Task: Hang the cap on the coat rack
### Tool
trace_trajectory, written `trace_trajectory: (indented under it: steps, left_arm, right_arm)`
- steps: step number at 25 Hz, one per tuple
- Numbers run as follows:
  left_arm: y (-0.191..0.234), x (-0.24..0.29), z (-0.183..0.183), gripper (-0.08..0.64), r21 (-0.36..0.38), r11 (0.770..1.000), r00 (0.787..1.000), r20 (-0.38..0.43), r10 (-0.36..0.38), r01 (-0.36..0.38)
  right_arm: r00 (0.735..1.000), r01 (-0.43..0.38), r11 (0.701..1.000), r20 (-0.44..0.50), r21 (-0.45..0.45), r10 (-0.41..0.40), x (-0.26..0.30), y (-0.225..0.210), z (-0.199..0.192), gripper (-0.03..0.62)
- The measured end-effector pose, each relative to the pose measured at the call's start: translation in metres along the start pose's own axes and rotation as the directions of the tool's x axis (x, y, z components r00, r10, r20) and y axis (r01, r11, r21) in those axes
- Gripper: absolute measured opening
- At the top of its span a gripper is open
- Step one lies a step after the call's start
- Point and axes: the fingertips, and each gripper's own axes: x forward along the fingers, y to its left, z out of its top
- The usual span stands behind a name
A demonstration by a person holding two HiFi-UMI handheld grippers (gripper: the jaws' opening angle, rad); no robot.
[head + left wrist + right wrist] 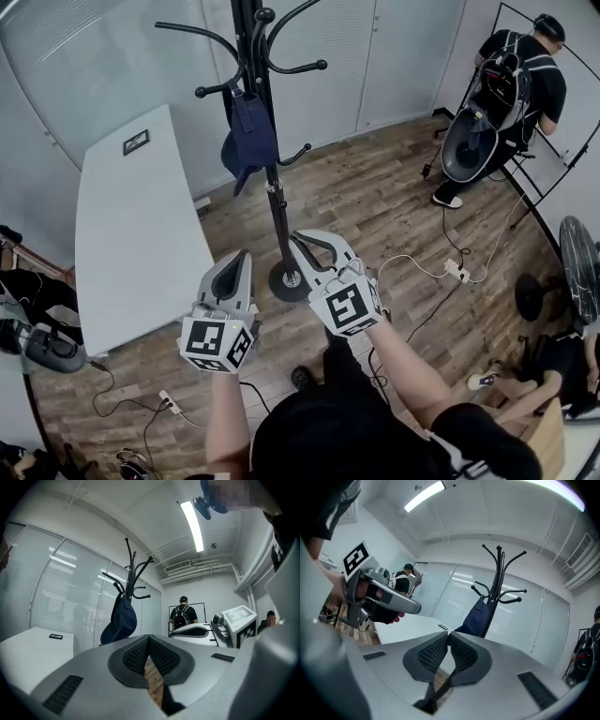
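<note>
**A:** Locating the cap (248,141)?

**B:** Hanging from a lower hook of the coat rack (273,202), upper centre of the head view. Drooping close beside the pole and stretching near vertical, top to bottom.

**A:** Lying which way from each gripper?

**B:** Sitting higher in the frame than both: up and slightly right of the left gripper (241,255), up and to the left of the right gripper (302,238). Standing well apart from either, touching neither. Showing left of centre in the left gripper view and just right of centre in the right gripper view, so lying roughly ahead of both.

**A:** Gripping anything?

**B:** Gripping nothing. Resting with pads pressed together on the left and on the right alike, with only floor and room showing beyond.

**A:** Reaching more easily from which side?

**B:** Judging the right as slightly nearer, sitting just beside the pole above the round base (289,278); placing the left between that pole and the white table (131,234).

**A:** Leaving what to do?

**B:** Judging the hanging as done, calling for no further reach.
</note>
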Motion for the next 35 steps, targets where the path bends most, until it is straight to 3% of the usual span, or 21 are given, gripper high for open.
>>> trace_trajectory:
  steps: [9, 15, 35]
  left_arm:
    - [-0.008, -0.003, -0.005, 0.015, 0.000, 1.000, 1.000, -0.004, -0.013, 0.013]
    - [-0.009, 0.001, -0.005, 0.015, 0.006, 1.000, 1.000, -0.008, -0.010, 0.010]
    - [-0.020, 0.002, -0.006, 0.015, -0.011, 1.000, 1.000, 0.009, -0.023, 0.023]
  right_arm:
    - [0.998, -0.036, 0.983, 0.049, 0.183, 0.028, -0.004, 0.007, 0.004, 0.031]
    - [0.995, -0.072, 0.953, 0.082, 0.294, 0.050, -0.005, 0.007, 0.010, 0.031]
    - [0.995, -0.081, 0.951, 0.079, 0.299, 0.060, -0.019, 0.005, 0.008, 0.029]
